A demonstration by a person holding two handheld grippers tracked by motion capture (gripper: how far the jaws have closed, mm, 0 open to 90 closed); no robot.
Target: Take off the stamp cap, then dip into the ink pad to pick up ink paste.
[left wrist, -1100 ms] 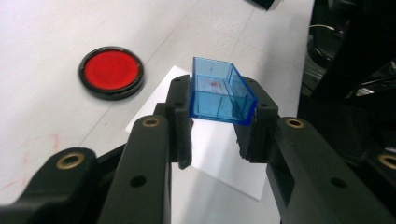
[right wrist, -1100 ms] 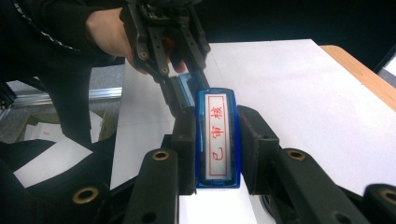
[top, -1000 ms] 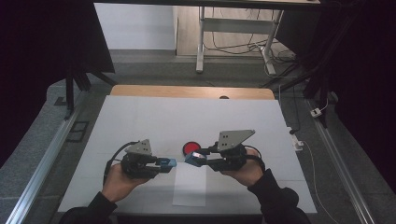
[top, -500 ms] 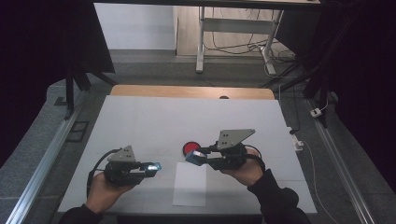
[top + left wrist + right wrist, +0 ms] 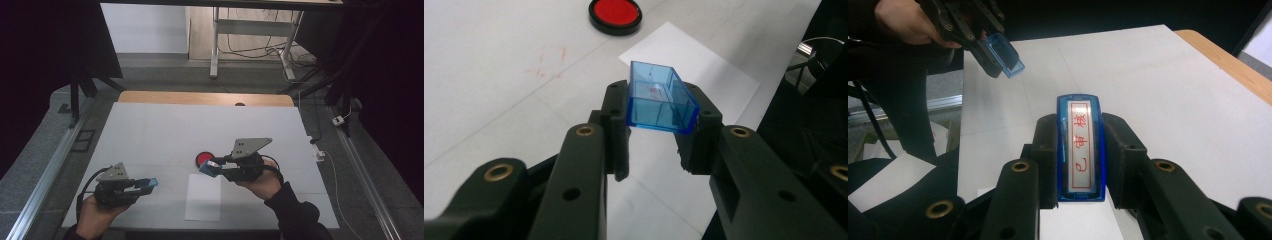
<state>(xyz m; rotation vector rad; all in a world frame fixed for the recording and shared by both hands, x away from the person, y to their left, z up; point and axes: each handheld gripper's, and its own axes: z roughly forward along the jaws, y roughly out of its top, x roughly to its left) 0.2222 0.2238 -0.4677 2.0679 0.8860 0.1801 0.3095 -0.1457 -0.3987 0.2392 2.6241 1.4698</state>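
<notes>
Clamping a clear blue cap point(image 5: 660, 100) above the desk point(image 5: 150, 125), the left gripper point(image 5: 145, 184) sits apart from the right gripper point(image 5: 1079, 145), which grasps a blue stamp point(image 5: 1080, 145) showing red characters.

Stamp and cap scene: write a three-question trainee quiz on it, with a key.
1. True or false: the left gripper holds the clear blue cap clamped between its jaws.
2. What does the right gripper hold? A) the red ink pad B) the blue stamp C) the sheet of paper
3. In the high view, what lies flat on the white table nearest the person, between the two hands?

Key:
1. True; the cap's open end faces away from the gripper.
2. B, the blue stamp, with its red-lettered face up toward the camera; the red ink pad rests on the table, apart from both grippers.
3. The white sheet of paper.
</notes>
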